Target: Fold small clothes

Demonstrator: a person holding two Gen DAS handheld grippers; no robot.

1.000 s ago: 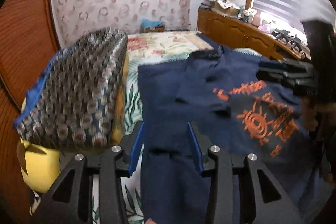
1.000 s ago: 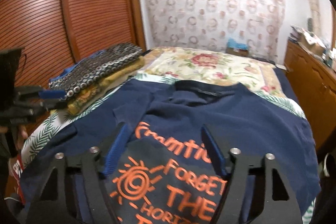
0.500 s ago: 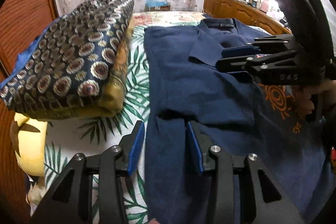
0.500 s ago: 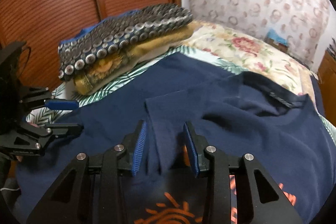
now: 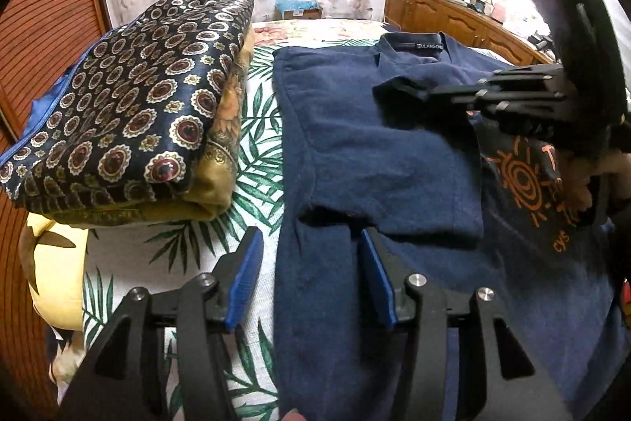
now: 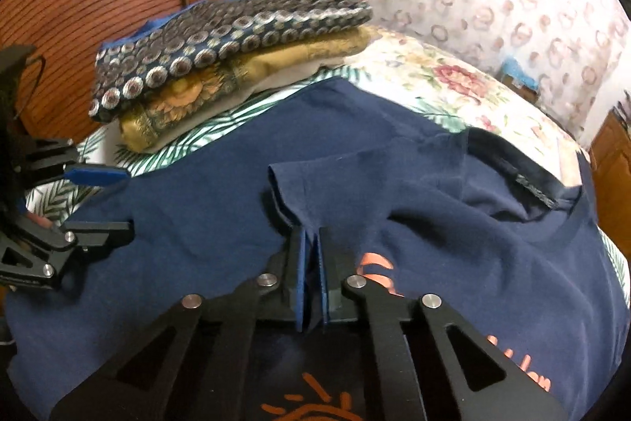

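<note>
The right gripper [image 6: 311, 255], wide apart a second ago over the orange print, has swung across and clenched on the hem of the folded-in sleeve [image 6: 315, 192], while the left gripper [image 5: 309, 271] is opening its jaws astride the shirt's [image 5: 374, 160] side fold, pads not yet pressing, so I'd say the sleeve is being tidied before the next fold. The shirt lies flat on the bed [image 5: 256, 160], collar at the far end; its left edge runs just beside the stack [image 5: 130, 113] of folded cloths, which crowds that side, while open bed lies beyond the collar.
</note>
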